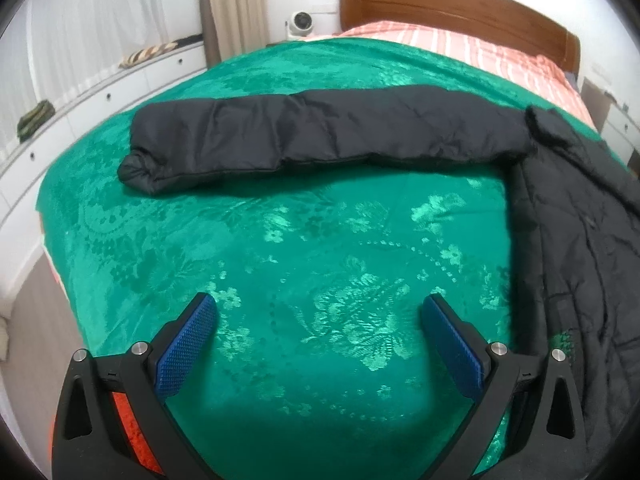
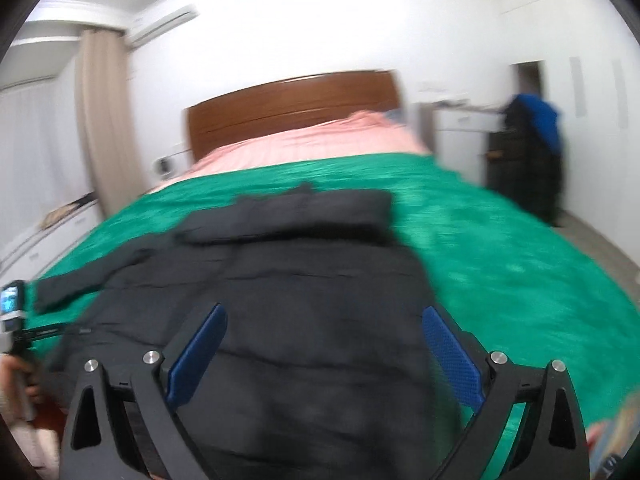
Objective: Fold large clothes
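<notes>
My left hand-held gripper is spread wide, nothing between its blue pads, hovering over bare green bedspread. Beyond it one sleeve of the black padded coat lies stretched straight across the bedspread; the coat's body is bunched off to the right edge of that view.

My right hand-held gripper is also spread, jaws empty, positioned over the coat's body. This view is motion-blurred. The coat lies flat on the bed, collar toward the wooden headboard, sleeve trailing left. Pink striped bedding sits past the green spread. A dark garment with blue hangs by the far wall on the right.
</notes>
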`<state>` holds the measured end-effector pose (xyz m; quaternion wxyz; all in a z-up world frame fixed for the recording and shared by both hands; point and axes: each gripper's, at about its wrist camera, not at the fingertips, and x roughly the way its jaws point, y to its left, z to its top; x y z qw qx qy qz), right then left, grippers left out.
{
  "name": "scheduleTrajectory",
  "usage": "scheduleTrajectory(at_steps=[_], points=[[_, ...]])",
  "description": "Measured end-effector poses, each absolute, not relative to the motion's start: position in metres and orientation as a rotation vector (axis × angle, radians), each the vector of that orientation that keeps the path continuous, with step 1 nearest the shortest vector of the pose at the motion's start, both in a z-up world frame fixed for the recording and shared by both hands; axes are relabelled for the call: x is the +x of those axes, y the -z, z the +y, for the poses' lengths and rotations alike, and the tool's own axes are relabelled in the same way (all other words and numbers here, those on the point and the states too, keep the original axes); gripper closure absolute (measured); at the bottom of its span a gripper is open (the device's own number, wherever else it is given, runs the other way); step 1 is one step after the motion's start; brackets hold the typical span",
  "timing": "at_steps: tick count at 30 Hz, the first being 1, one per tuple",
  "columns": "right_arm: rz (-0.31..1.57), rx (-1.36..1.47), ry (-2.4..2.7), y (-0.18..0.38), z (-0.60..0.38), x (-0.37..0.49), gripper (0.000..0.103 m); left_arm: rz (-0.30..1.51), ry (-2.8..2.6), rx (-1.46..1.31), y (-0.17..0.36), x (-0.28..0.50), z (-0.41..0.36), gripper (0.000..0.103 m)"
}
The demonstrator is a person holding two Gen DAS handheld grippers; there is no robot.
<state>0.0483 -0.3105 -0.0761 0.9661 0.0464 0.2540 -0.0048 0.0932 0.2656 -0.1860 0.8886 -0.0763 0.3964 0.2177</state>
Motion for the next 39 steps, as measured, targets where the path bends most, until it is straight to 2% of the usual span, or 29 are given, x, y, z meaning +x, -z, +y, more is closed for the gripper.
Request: scheduleTrajectory(at_steps=[6, 39], points=[[0.529, 0.116, 0.048, 0.088, -0.333, 0.044, 0.005, 0.83, -0.437, -0.11, 0.189, 0.096, 0.258, 0.0], [0.545, 0.016, 0.005, 0.111, -0.308, 0.05, 0.005, 0.844, -0.432, -0.15, 0.193, 0.097, 0.265, 0.0]])
